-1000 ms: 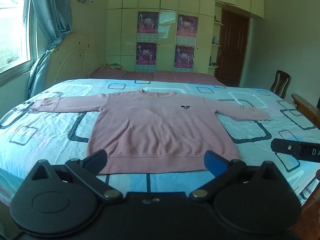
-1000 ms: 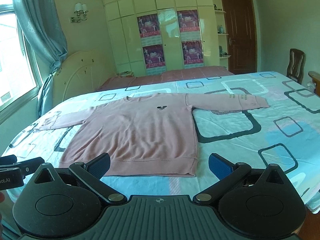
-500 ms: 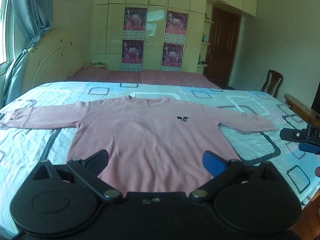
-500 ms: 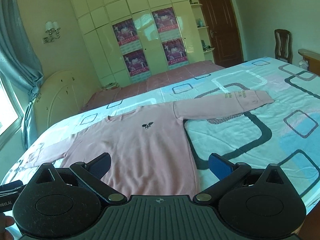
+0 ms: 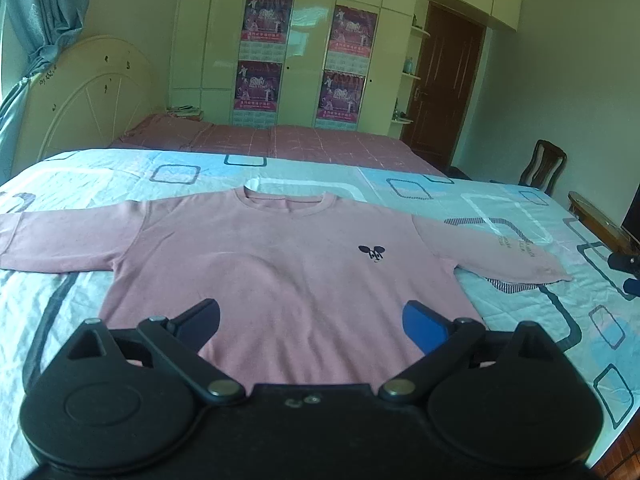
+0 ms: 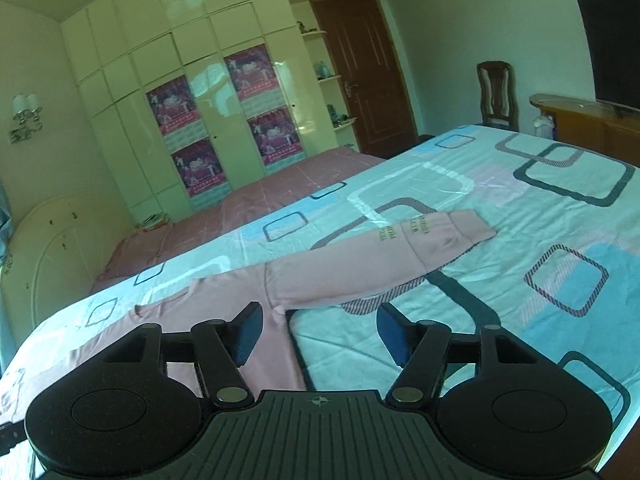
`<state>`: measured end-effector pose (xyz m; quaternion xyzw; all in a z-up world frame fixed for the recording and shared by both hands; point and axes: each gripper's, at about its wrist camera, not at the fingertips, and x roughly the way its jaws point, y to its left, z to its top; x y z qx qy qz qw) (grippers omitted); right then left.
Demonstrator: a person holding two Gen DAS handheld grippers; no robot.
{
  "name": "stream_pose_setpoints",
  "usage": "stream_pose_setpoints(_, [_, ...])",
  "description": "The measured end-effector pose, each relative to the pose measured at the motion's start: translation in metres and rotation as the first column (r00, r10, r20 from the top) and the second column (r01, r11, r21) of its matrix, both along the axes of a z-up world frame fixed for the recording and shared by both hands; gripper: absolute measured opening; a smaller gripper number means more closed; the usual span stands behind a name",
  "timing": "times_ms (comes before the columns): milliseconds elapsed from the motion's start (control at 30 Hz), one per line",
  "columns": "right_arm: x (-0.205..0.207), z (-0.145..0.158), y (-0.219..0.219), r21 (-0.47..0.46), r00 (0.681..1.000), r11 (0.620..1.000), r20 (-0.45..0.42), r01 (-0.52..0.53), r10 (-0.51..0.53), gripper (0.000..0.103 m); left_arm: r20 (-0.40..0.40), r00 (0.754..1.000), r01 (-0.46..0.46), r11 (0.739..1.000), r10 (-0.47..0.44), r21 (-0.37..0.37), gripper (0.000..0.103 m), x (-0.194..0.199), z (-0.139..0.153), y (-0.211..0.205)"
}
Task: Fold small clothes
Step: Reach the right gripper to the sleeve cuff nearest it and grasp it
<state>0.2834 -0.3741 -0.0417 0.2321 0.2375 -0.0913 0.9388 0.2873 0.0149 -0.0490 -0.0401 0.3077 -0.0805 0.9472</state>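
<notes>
A pink long-sleeved sweatshirt [image 5: 280, 264] lies flat and face up on the bed, sleeves spread to both sides, with a small dark logo on the chest. My left gripper [image 5: 310, 322] is open and empty above the sweatshirt's lower body. My right gripper [image 6: 318, 330] is open and empty above the sweatshirt's right side, by the armpit. The right sleeve [image 6: 372, 260] stretches away to the right, with lettering near its cuff. The right gripper also shows at the right edge of the left wrist view [image 5: 626, 268].
The bed has a light blue sheet [image 6: 520, 208] with dark rectangle patterns and a pink cover [image 5: 272, 144] at the far side. A white headboard [image 5: 84, 108] stands at the left. A wooden chair [image 6: 496, 92], a wooden cabinet [image 6: 592, 120] and a door [image 6: 364, 76] are at the right.
Both grippers have moved forward over the sweatshirt. The right gripper has swung right toward the right sleeve, and its jaws stand a little narrower than before.
</notes>
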Motion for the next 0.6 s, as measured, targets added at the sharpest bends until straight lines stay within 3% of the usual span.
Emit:
stream_pose_setpoints(100, [0.022, -0.011, -0.03, 0.015, 0.999, 0.999, 0.006, 0.039, -0.039, 0.063, 0.005, 1.0, 0.008, 0.999, -0.009, 0.032, 0.097, 0.019, -0.006, -0.016])
stream_pose_setpoints(200, [0.052, -0.028, -0.063, 0.049, 0.999, 0.997, -0.005, 0.055, -0.054, 0.046, -0.005, 1.0, -0.011, 0.998, 0.011, 0.066, 0.091, 0.046, -0.013, -0.033])
stream_pose_setpoints(600, [0.166, -0.139, -0.218, 0.271, 0.975, 0.941, -0.146, 0.204, -0.169, 0.036, -0.133, 0.991, -0.015, 0.991, 0.033, 0.131, 0.086, 0.152, -0.036, -0.128])
